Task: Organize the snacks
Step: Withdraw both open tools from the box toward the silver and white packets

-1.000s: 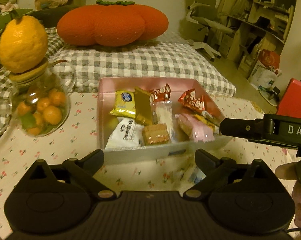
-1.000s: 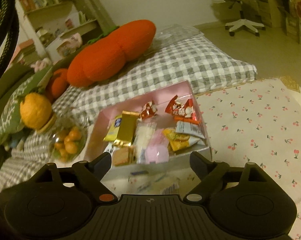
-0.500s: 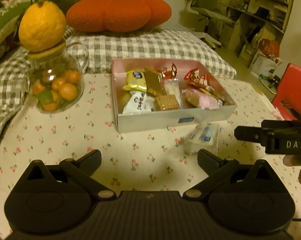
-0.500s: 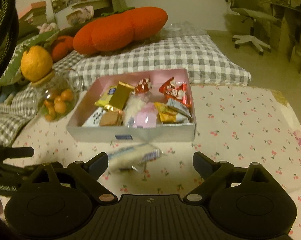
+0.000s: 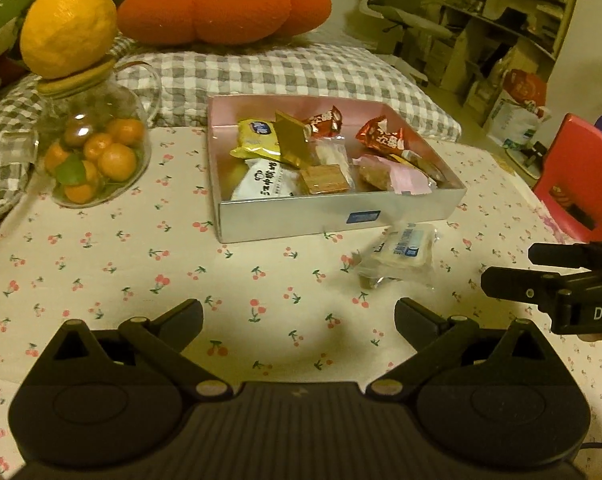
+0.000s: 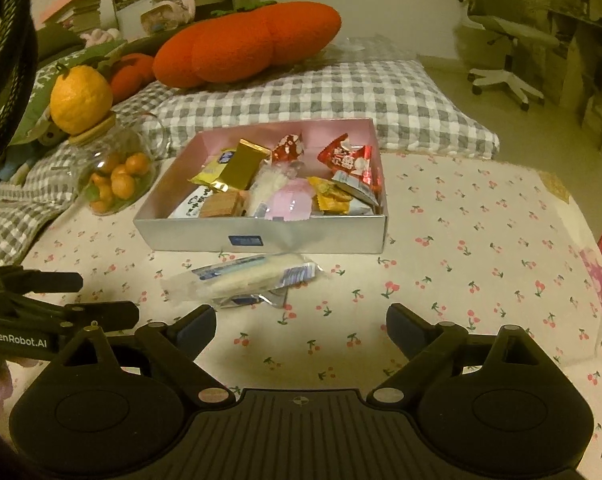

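left wrist view: camera sits behind the left hand-held gripper (image 5: pixel 299 316), low over the worktop (image 5: pixel 101 272), facing forward along the fingers toward the snack box (image 5: pixel 337 216) and the checked bedding (image 5: pixel 285 72) behind it; the box lies at middle range, the glass jar (image 5: pixel 97 148) to its left. right wrist view: camera behind the right hand-held gripper (image 6: pixel 301 322), at similar height, facing the same box (image 6: pixel 261 236) from slightly further right. shared field: box, loose clear packet (image 5: pixel 397 254) (image 6: pixel 245 278), jar (image 6: pixel 117 176), orange cushion (image 5: pixel 225 4) (image 6: pixel 249 48). each view catches the other gripper at its edge.
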Demonstrator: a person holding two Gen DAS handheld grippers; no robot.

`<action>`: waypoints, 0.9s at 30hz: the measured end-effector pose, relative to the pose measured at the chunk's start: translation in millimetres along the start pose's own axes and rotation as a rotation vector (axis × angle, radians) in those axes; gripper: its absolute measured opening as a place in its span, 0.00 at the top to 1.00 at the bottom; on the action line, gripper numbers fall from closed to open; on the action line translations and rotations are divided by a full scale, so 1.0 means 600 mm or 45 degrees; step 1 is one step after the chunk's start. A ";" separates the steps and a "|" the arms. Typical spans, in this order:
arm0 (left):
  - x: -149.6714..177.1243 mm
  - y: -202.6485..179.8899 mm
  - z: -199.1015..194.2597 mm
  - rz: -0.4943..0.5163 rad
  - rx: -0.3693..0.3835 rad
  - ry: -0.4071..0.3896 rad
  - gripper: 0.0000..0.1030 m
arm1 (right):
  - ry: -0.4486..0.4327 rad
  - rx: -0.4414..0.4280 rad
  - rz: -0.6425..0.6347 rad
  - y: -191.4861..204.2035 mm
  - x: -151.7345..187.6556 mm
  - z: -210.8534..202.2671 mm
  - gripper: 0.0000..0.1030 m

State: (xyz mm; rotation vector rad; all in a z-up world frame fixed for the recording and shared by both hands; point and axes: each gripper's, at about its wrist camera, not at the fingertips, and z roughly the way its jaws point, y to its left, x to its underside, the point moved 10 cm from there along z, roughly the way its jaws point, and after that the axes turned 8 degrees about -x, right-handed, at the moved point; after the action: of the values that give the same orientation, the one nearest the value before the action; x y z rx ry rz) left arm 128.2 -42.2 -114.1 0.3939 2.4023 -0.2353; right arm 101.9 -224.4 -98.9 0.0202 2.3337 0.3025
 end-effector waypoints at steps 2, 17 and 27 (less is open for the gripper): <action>0.000 -0.003 0.006 -0.014 0.031 0.000 0.03 | 0.000 0.005 0.014 -0.005 -0.001 0.001 0.09; -0.026 -0.048 0.056 -0.194 0.272 -0.004 0.36 | 0.030 0.033 0.198 -0.059 0.004 0.008 0.09; -0.031 -0.120 0.040 -0.077 0.425 -0.040 0.38 | 0.021 0.064 0.276 -0.088 0.001 0.004 0.09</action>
State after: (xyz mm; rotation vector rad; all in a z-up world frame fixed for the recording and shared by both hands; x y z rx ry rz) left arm 131.6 -120.7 -115.4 0.4641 2.3477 -0.6692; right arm 107.1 -275.2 -112.6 0.2979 2.3580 0.3520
